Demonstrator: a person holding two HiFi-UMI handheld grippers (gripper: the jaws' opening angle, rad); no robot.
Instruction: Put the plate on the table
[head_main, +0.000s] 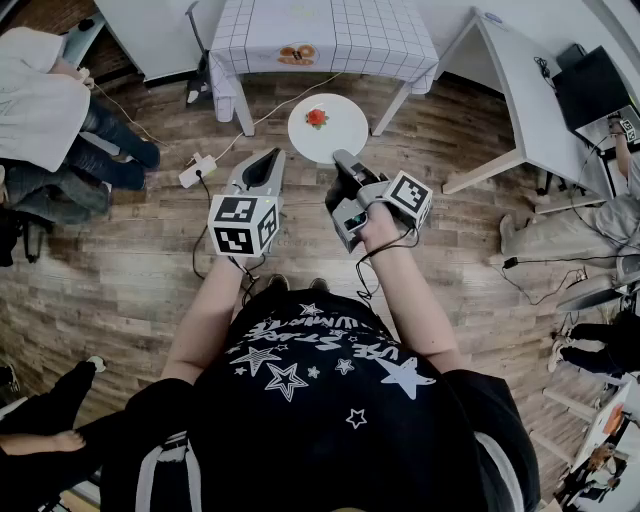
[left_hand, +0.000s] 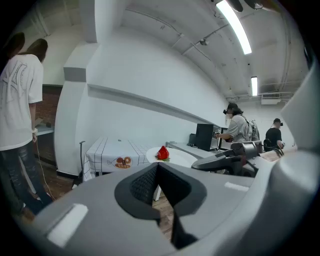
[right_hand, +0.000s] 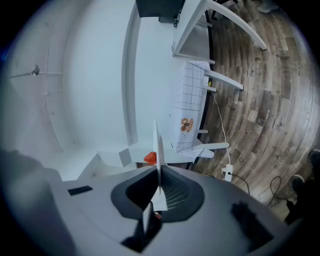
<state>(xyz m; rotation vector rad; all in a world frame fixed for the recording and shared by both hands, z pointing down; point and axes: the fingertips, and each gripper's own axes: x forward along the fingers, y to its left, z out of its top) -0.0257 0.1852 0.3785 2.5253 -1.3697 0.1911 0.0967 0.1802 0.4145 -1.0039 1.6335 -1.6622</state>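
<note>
A round white plate (head_main: 335, 135) with a red strawberry (head_main: 316, 117) on it hangs level above the wood floor, in front of the table with the checked cloth (head_main: 340, 35). My right gripper (head_main: 342, 158) is shut on the plate's near rim. In the right gripper view the plate (right_hand: 156, 145) shows edge-on between the jaws, the strawberry (right_hand: 150, 158) beside it. My left gripper (head_main: 268, 156) is held to the left of the plate, its jaws together and nothing in them. In the left gripper view, the plate (left_hand: 175, 156) and strawberry (left_hand: 162, 153) lie beyond that gripper (left_hand: 158, 166).
A small brown item (head_main: 297, 54) lies at the cloth's front edge. A white desk (head_main: 520, 90) stands at the right. A power strip (head_main: 197, 168) and its cable lie on the floor left of me. One person (head_main: 45, 110) stands at the left, others at the right.
</note>
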